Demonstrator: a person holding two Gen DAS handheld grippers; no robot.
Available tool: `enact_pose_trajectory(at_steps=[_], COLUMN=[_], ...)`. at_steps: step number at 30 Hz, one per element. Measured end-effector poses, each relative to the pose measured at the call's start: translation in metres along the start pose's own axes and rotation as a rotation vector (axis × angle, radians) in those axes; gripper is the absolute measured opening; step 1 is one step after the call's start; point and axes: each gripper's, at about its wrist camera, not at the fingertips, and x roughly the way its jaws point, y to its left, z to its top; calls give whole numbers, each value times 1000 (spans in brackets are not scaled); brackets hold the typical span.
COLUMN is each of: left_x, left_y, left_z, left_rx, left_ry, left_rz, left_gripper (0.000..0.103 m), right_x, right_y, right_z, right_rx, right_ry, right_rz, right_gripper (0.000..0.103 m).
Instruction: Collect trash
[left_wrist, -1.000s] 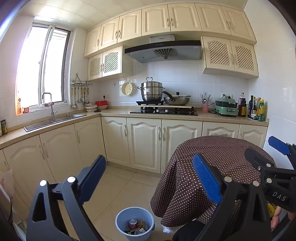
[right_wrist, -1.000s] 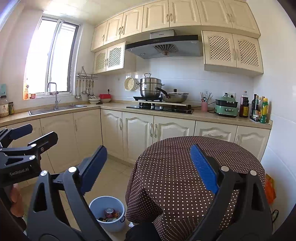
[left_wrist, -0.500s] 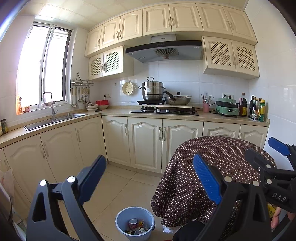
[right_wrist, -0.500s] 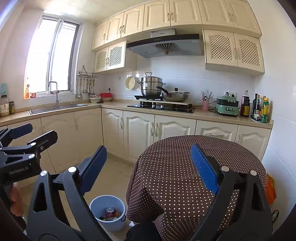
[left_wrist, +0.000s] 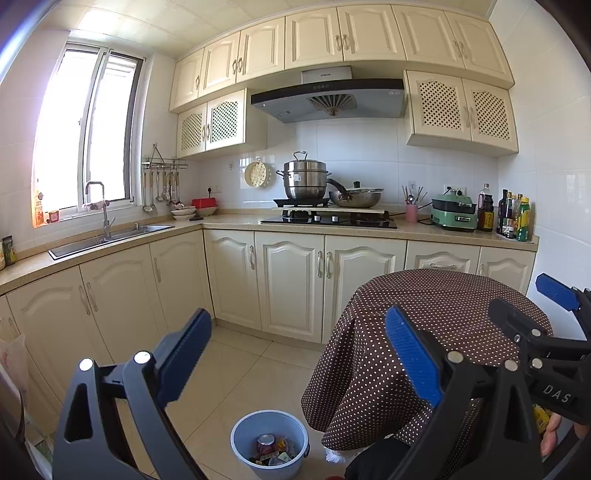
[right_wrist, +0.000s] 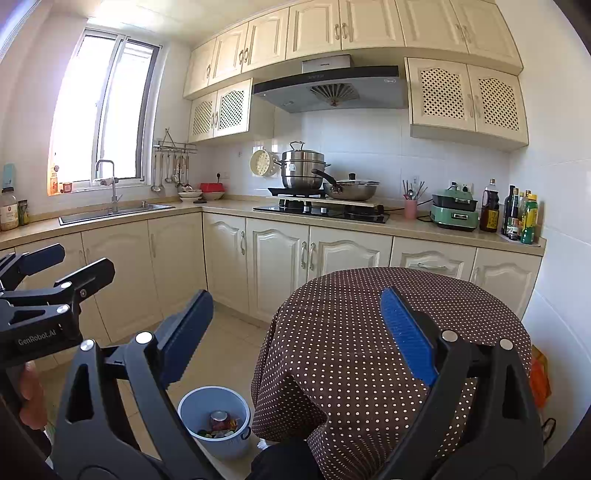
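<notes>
Right gripper (right_wrist: 295, 328): jaws spread wide, blue pads facing inward, nothing between them. Round table in brown polka-dot cloth (right_wrist: 369, 332): ahead, spanning the gap and behind the right jaw. Blue trash bin (right_wrist: 214, 421): on the tiled floor below the left jaw, holding a can (right_wrist: 219, 419) and scraps. Left gripper (right_wrist: 51, 291): beyond the left jaw, its fingers parted.

left gripper (left_wrist: 295, 354): I see matte black triangular arms with cut-outs, silver rivets, ribbed blue pads; white "GenRobot.AI" lettering shows in the right wrist view.
right gripper (right_wrist: 295, 332): I see the same black frame, blue pads, "DAS" marking.
skin: my fingers (left_wrist: 552, 434) look bare and pinkish.
</notes>
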Motion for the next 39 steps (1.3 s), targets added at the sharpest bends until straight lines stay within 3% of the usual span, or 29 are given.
enact_pose_trajectory(at_steps=[39], left_x=[1], left_y=[7], left_z=[-6], left_rx=[0], left_ry=[6], left_rz=[-5], left_gripper=[93], right_x=[2], right_y=[1], right_z=[-6], right_rx=[3], right_ry=[12], right_rz=[5], right_gripper=[91])
